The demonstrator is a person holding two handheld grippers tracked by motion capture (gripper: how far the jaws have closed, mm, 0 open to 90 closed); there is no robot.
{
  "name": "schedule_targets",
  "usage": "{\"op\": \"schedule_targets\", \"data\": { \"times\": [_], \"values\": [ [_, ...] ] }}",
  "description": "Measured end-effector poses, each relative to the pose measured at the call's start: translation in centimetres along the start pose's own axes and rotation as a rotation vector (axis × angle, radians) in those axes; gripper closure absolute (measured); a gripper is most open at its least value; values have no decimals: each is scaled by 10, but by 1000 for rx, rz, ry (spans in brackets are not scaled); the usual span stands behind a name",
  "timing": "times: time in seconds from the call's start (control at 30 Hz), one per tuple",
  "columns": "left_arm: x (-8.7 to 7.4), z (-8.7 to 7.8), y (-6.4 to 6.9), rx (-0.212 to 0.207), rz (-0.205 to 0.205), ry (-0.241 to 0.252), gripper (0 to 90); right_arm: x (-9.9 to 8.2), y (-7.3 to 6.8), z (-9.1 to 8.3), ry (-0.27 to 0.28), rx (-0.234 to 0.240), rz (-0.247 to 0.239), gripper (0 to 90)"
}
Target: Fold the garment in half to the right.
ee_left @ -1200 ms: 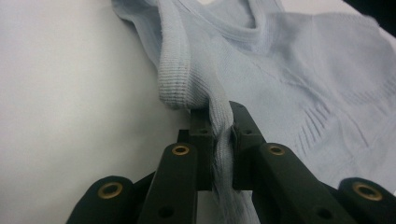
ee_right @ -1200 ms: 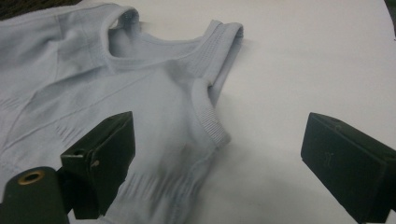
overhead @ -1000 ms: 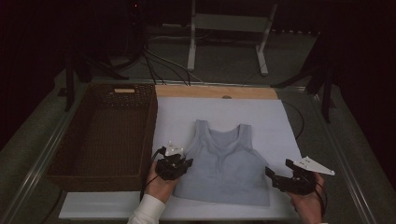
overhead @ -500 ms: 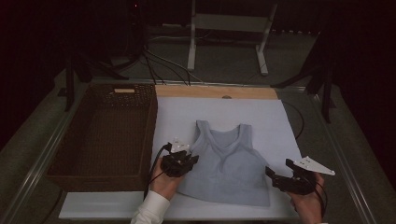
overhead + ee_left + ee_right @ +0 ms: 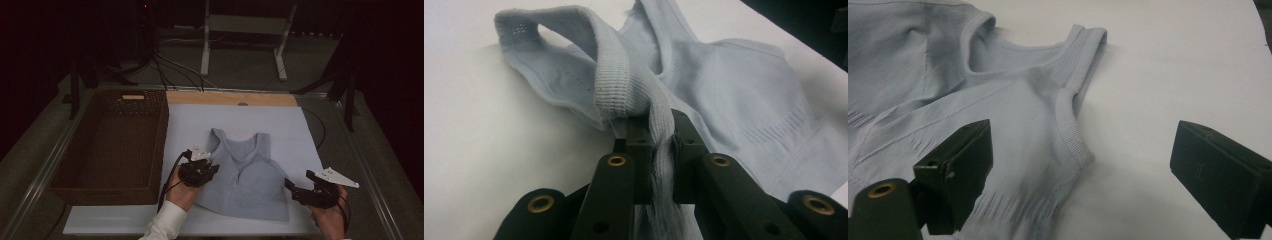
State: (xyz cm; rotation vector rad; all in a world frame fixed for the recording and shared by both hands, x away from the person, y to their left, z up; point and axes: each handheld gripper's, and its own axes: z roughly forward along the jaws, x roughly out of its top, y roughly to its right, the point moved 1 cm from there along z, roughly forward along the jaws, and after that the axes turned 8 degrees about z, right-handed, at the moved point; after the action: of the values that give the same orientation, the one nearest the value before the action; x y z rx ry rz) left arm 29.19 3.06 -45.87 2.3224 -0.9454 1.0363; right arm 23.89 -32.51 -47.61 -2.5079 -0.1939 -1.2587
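A pale blue sleeveless top (image 5: 246,177) lies on the white sheet (image 5: 280,125), straps toward the far side. My left gripper (image 5: 206,169) is at the top's left edge, shut on a bunched fold of its fabric (image 5: 659,132), which rises between the jaws and lifts the left side and strap (image 5: 574,20) off the sheet. My right gripper (image 5: 291,189) hovers by the top's lower right side, open, with the armhole edge (image 5: 1073,135) lying on the sheet between and beyond its wide-apart jaws (image 5: 1088,170), touching neither.
A dark woven basket (image 5: 112,145) stands along the left of the sheet. A wooden strip (image 5: 230,98) runs along the sheet's far edge. Cables and a metal stand's legs (image 5: 245,45) lie on the floor behind the table. Metal rails border both table sides.
My left gripper has moved right and up over the top's left edge, drawing the pinched fabric with it so the left side folds inward. The right gripper has stayed still.
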Motion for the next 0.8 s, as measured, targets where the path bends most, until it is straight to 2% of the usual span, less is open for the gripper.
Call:
{"op": "schedule_targets", "data": {
  "times": [0.1,0.4,0.8],
  "values": [
    [7,1,4,-4,22,-1,828,0,0,0,-1,0,0,98],
    [21,6,17,-25,47,14,827,0,0,1,-3,1,0,98],
    [34,15,32,-52,93,7,821,0,0,1,-5,-1,0,98]
  ]
}}
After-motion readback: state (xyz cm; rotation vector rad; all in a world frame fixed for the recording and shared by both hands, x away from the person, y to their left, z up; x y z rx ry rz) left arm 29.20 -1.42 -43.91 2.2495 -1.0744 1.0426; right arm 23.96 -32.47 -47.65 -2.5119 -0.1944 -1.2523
